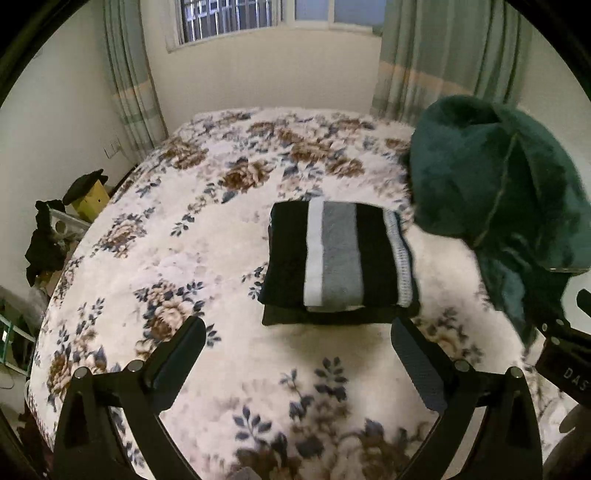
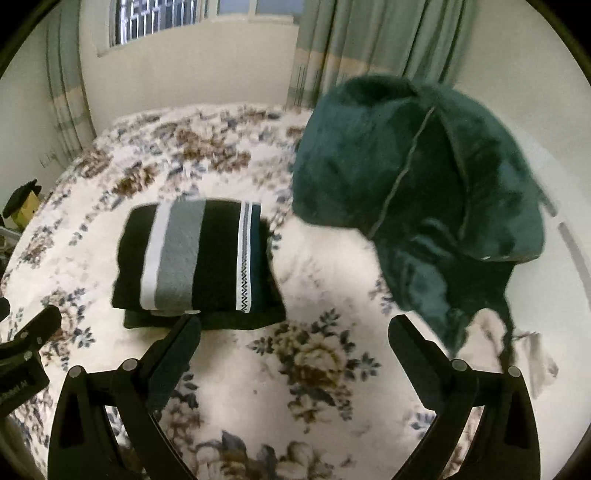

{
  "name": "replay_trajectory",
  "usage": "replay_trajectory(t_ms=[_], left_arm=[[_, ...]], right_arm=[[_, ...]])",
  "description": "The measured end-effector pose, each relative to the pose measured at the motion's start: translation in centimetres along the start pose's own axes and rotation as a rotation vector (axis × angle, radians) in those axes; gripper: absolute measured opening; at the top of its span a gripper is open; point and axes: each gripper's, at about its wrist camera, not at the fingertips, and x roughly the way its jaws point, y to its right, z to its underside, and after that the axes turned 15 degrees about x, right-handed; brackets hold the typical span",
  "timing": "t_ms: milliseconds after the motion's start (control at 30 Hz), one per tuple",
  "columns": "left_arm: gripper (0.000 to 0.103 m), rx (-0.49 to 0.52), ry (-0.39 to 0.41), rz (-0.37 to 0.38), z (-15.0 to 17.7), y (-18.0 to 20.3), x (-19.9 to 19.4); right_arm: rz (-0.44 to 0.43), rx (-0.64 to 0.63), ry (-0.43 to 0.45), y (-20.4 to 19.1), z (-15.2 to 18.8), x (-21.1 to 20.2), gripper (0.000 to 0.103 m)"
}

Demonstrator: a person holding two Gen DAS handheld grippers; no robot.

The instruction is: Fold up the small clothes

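Note:
A folded black garment with white and grey stripes (image 1: pixel 338 254) lies on the floral bed cover (image 1: pixel 184 229), stacked on another dark folded piece; it also shows in the right wrist view (image 2: pixel 195 258). A dark green fleece garment (image 1: pixel 495 192) lies crumpled in a heap to its right, also in the right wrist view (image 2: pixel 424 192). My left gripper (image 1: pixel 297 345) is open and empty, just in front of the folded stack. My right gripper (image 2: pixel 293 345) is open and empty, in front of the gap between stack and green garment. The right gripper's body (image 1: pixel 565 354) shows at the left view's right edge.
The bed (image 2: pixel 314 369) fills both views. Curtains (image 1: pixel 424 59) and a barred window (image 1: pixel 229 18) stand behind it. A yellow box (image 1: pixel 90 201) and dark clutter (image 1: pixel 44 243) sit off the bed's left side. The left gripper's body (image 2: pixel 22 354) shows at the right view's left edge.

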Motion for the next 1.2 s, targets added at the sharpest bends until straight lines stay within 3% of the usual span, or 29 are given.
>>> replay_trajectory(t_ms=[333, 600, 900, 1200], left_arm=[[0.103, 0.008, 0.104, -0.017, 2.1, 1.4, -17.2], [0.103, -0.001, 0.167, -0.030, 4.2, 2.2, -26.1], [0.103, -0.003, 0.179, -0.022, 5.6, 2.6, -30.9], [0.103, -0.025, 0.146, -0.057, 6.0, 2.0, -32.1]], right_arm=[[-0.035, 0.038, 0.128, 5.9, 1.9, -19.8, 0.103], [-0.091, 0.046, 0.212, 9.8, 4.5, -33.3, 0.103], [-0.135, 0.051, 0.229, 12.2, 7.2, -40.7, 0.103], [-0.166, 0.031, 0.180, 12.5, 6.2, -42.8, 0.103]])
